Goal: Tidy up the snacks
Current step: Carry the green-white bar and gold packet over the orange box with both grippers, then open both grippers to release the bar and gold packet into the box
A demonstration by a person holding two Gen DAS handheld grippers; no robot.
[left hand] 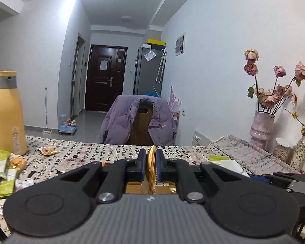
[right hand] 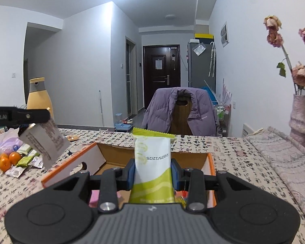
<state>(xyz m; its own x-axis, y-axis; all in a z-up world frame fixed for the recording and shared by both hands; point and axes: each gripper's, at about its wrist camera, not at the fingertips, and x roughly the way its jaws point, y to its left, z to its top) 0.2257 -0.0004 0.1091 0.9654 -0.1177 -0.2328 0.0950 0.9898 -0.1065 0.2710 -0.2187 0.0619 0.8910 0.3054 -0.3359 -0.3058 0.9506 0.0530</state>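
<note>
My left gripper is shut on a thin gold foil snack packet, seen edge-on, above the open cardboard box. In the right wrist view the left gripper comes in from the left holding that packet, its grey printed back showing, just left of the box. My right gripper is shut on a green and white snack pouch, held upright over the orange-edged cardboard box. Pink and other packets lie inside the box.
A yellow bottle stands at the table's left. Loose green packets, oranges and a tissue pack lie on the left of the patterned tablecloth. A chair with a purple jacket stands behind. Vases of dried flowers stand on the right.
</note>
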